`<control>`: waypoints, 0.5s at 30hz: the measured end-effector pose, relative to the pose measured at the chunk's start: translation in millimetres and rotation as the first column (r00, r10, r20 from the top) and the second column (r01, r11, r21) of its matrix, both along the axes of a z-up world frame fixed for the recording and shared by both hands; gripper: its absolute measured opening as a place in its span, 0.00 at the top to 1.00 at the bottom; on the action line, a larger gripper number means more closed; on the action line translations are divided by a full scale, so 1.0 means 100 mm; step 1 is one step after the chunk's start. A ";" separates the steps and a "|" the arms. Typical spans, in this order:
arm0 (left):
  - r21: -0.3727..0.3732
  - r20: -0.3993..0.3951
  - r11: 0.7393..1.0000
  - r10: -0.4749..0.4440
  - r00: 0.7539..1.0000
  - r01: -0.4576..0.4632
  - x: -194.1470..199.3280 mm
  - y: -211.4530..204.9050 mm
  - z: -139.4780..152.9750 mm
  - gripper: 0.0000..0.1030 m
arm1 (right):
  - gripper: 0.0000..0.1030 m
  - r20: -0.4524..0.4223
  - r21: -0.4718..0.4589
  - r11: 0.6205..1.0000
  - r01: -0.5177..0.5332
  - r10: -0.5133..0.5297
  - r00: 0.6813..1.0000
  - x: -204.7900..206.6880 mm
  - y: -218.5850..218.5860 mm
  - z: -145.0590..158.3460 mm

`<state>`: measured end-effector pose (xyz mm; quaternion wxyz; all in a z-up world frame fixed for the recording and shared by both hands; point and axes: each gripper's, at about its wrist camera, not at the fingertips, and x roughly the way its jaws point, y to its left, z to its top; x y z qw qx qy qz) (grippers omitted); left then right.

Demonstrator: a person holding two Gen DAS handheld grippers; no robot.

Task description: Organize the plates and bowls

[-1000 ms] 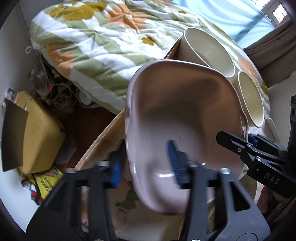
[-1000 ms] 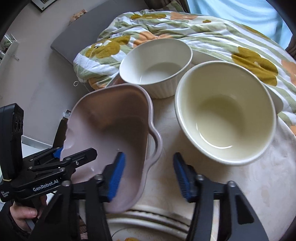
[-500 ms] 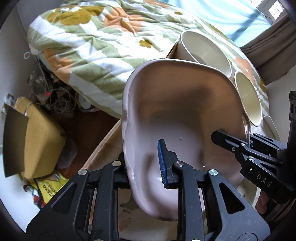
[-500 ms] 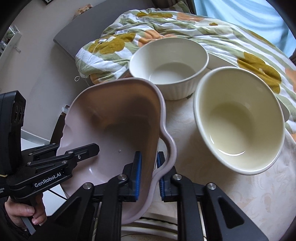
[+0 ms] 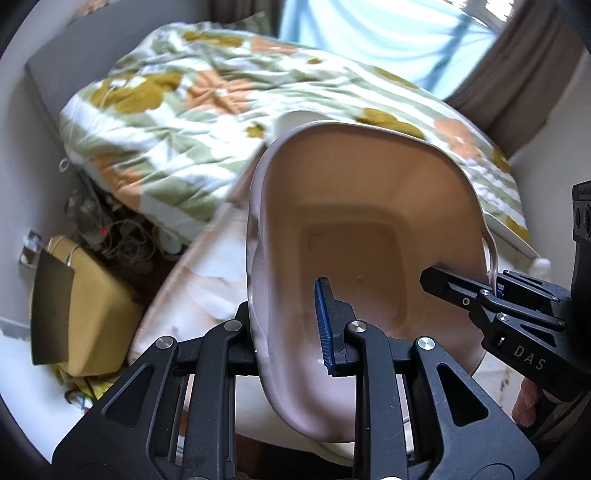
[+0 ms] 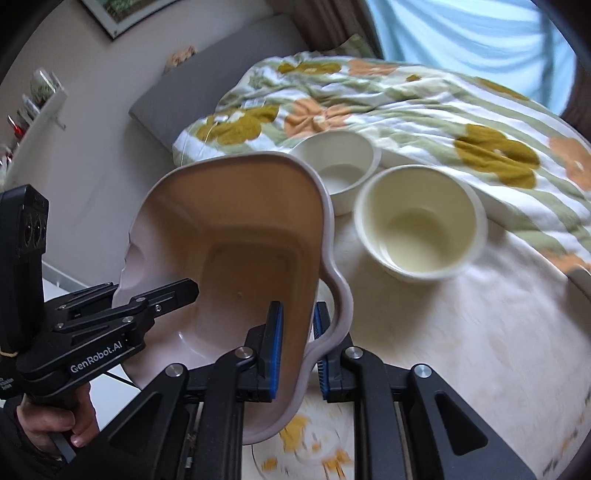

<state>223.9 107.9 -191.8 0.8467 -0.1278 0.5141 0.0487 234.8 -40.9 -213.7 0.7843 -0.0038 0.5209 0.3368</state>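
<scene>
The pink dish (image 6: pixel 229 236) is held above the table (image 6: pixel 480 332), clamped by left gripper (image 5: pixel 288 325) and right gripper (image 6: pixel 297 347) fingers on opposite walls

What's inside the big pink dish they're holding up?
Nothing: the pink dish looks empty, its smooth bottom bare apart from a tiny speck. One pad of each pair of tongs reaches inside the rim and covers a little of the wall there.

Setting: a home bedroom. Evidence: bed with flowered, green-striped quilt (image 6: pixel 424 110) against a grey headboard (image 6: pixel 207 85); curtained window (image 5: pixel 369 33); framed picture (image 6: pixel 118 14) on wall; tangled cables (image 5: pixel 114 232) on floor; bowls (image 6: pixel 417 225) on a small round table (image 6: pixel 480 332).
</scene>
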 end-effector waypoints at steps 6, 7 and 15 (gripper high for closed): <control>-0.011 0.020 0.990 -0.140 0.990 0.140 -0.10 -0.90 0.17 0.81 | 0.85 0.014 0.009 0.989 0.147 -0.147 0.989 -0.30 -0.82 0.25; -0.018 0.021 0.986 -0.163 0.986 0.164 -0.11 -1.06 0.17 0.81 | 0.85 0.017 0.008 0.986 0.168 -0.168 0.986 -0.35 -0.96 0.27; -0.078 -0.005 0.941 -0.332 0.943 0.330 -0.28 -2.26 -0.03 0.81 | 0.85 0.016 -0.017 0.938 0.346 -0.346 0.938 -0.77 -2.10 0.22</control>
